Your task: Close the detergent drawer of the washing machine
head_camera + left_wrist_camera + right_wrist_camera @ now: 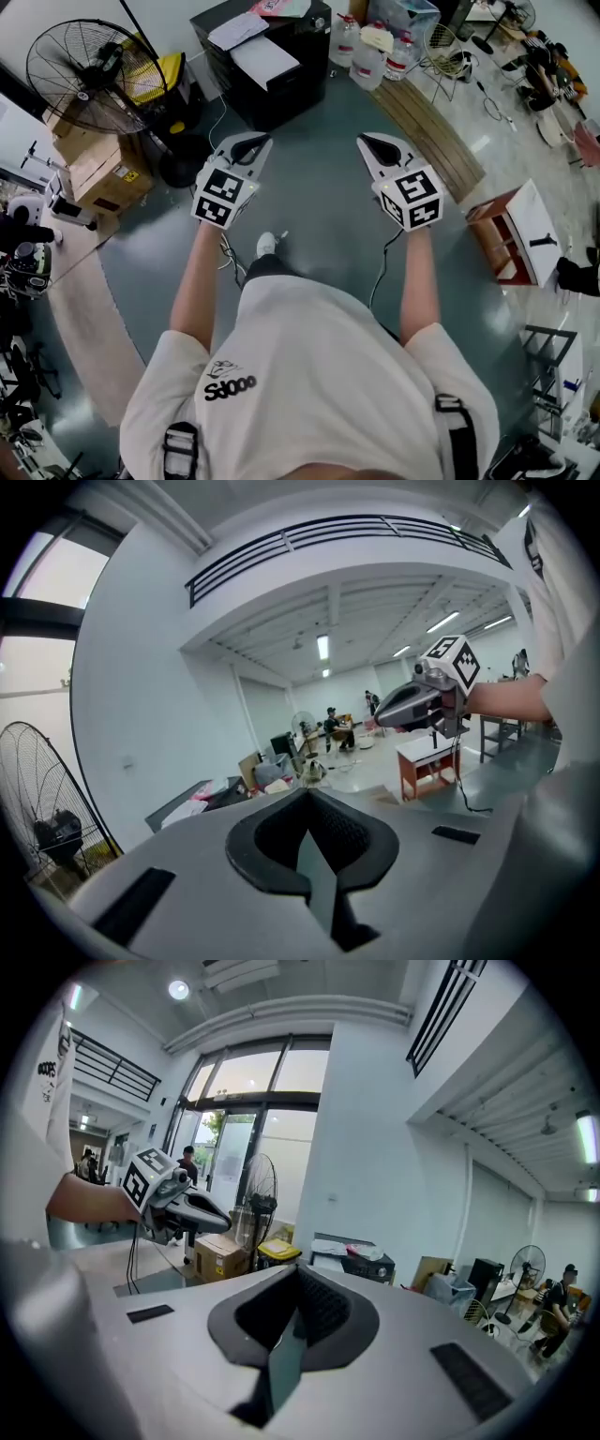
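Standing on a grey-green floor in an open workshop hall, in a white T-shirt, with both arms stretching forward. Holding the left hand-held gripper at 11 o'clock in the head view and the right hand-held gripper at 1 o'clock, well apart, both tipping slightly downward.

Keeping the left hand-held gripper closed, its black pads meeting with nothing between them. Catching the right hand-held gripper at 2 o'clock in the left gripper view, above a small red table.

Keeping the right hand-held gripper closed too, pads pressing together on nothing. Showing the left hand-held gripper at 9 o'clock in the right gripper view, beside a cardboard box.

Facing a black cabinet at 12 o'clock in the head view, with papers lying on top. Passing a standing fan at 10 o'clock and water bottles at 1 o'clock.

Finding no washing machine or detergent drawer in any of the three views.
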